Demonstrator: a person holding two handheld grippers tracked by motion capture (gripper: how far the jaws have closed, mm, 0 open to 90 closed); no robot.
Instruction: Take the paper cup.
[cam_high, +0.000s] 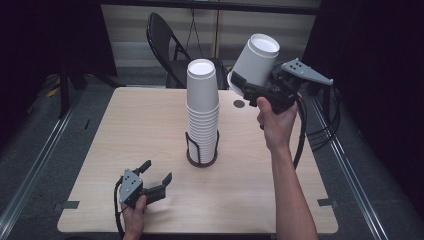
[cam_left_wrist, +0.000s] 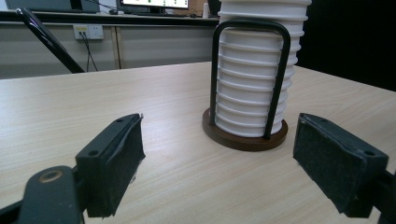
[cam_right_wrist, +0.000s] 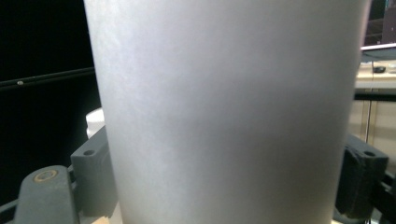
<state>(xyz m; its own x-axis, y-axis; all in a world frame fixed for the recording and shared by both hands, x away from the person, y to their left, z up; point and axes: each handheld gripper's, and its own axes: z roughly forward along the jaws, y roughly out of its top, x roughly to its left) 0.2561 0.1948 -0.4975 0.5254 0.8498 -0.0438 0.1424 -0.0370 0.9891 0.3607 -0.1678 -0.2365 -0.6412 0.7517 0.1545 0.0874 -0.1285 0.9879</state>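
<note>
A tall stack of white paper cups (cam_high: 202, 112) stands upside down in a dark wire holder (cam_high: 202, 150) at the table's middle. My right gripper (cam_high: 246, 86) is raised to the right of the stack's top, shut on a single white cup (cam_high: 256, 61) that is tilted, bottom up. In the right gripper view the cup (cam_right_wrist: 229, 112) sits between the two jaws. My left gripper (cam_high: 156, 173) rests near the table's front left edge, open and holding nothing. In the left gripper view, the stack (cam_left_wrist: 257, 70) and its holder (cam_left_wrist: 245, 135) lie ahead between the jaws.
The wooden table (cam_high: 125, 135) has bare surface left and right of the stack. A small dark hole (cam_high: 239, 104) marks the table behind the stack. A black folding chair (cam_high: 167, 40) stands beyond the far edge. Cables (cam_high: 320, 125) trail from the right gripper.
</note>
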